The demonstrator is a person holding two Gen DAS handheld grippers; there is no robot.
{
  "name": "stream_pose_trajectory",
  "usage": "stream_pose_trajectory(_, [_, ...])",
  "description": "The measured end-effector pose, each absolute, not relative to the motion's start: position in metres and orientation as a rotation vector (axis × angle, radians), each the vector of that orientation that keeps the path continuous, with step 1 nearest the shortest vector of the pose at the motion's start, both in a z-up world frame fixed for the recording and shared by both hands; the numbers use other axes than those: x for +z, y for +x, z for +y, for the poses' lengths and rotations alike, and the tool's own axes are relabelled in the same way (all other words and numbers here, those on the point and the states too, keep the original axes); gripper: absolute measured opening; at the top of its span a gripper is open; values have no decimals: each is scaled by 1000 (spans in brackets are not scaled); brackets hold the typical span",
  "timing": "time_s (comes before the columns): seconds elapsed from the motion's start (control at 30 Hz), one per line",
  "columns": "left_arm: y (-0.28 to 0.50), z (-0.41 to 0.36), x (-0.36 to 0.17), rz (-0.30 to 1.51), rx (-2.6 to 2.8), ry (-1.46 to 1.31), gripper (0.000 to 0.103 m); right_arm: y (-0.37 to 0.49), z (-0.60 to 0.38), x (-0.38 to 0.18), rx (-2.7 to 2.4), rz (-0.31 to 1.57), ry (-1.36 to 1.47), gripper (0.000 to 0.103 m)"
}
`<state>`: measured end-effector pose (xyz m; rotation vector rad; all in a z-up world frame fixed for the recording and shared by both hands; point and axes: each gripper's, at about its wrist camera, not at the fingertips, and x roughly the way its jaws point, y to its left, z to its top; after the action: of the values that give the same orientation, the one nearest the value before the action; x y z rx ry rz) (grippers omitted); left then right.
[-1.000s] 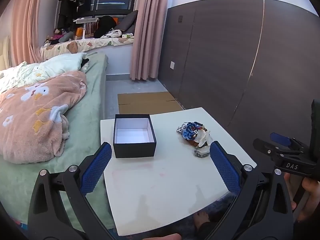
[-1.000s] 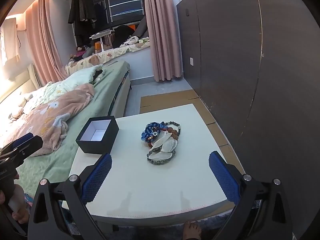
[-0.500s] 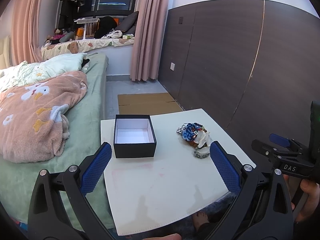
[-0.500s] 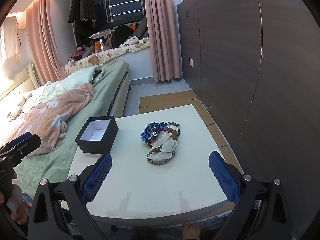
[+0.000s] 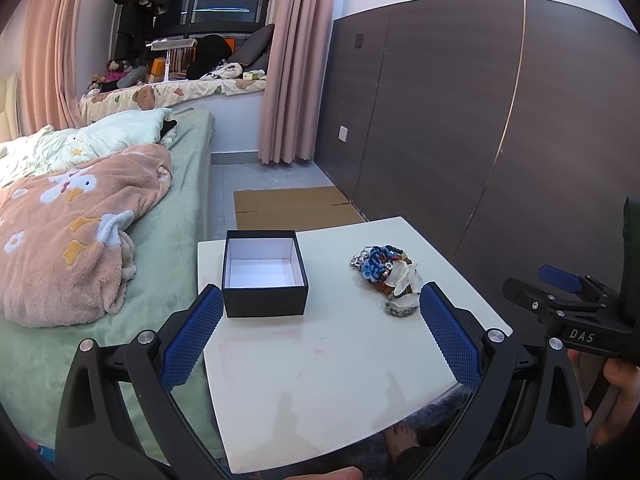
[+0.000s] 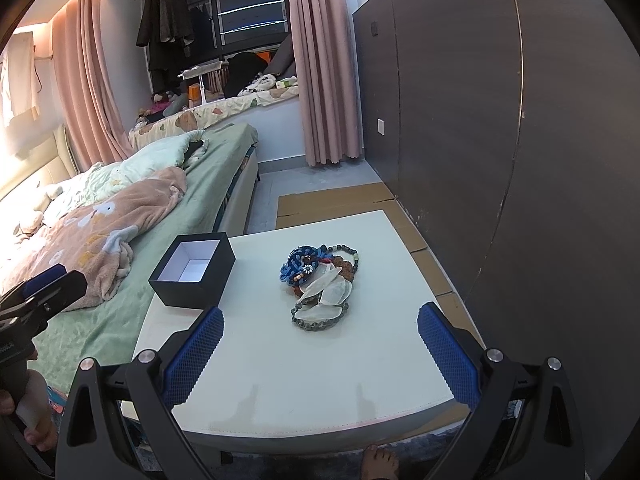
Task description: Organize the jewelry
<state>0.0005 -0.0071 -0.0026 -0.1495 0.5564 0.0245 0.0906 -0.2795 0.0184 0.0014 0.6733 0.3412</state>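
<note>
Item: tangled jewelry pile [image 6: 322, 282] right of box [image 6: 194, 276] on table [image 6: 320, 380]. My left gripper [image 5: 320, 336] and right gripper [image 6: 318, 350]: fingers released, empty. Risk: linked strands lifting together, spilling beside box.

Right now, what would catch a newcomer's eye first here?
The tangled heap of blue cord, beads and pale shell pieces in the middle of the white square table. To its left an open black box with white lining, empty, sits beside the bed's peach blanket.
</note>
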Motion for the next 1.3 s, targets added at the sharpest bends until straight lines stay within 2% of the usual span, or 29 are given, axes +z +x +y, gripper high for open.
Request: stream_pose_trajectory(1.3, [21,-8,-6,558,7,-180,98,100,-281,26,328,682,11,95])
